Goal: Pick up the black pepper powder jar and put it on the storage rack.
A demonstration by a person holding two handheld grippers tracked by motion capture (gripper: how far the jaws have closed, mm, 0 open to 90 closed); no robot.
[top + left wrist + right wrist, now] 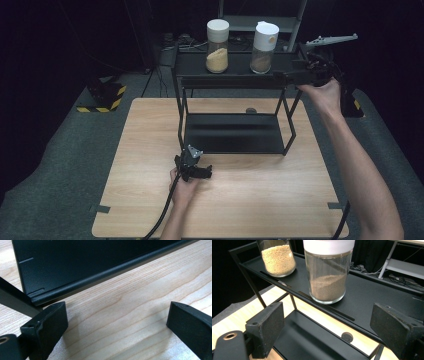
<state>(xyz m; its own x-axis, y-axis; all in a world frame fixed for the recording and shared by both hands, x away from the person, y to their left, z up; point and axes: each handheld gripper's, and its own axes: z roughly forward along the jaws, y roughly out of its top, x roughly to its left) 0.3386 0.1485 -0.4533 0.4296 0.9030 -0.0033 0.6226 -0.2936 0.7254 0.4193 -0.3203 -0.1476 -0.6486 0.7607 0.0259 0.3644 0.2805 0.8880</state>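
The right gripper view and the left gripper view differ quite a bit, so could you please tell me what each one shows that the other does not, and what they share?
Right gripper view alone: the brown-powder jar and the yellow-grain jar standing on the rack's top shelf, with the right tool open and aimed at the brown-powder jar, not touching it.

Left gripper view alone: the left tool open and low over bare wood beside the rack's lower shelf edge.

Shared: the black rack, the wooden table, and open jaws holding nothing.
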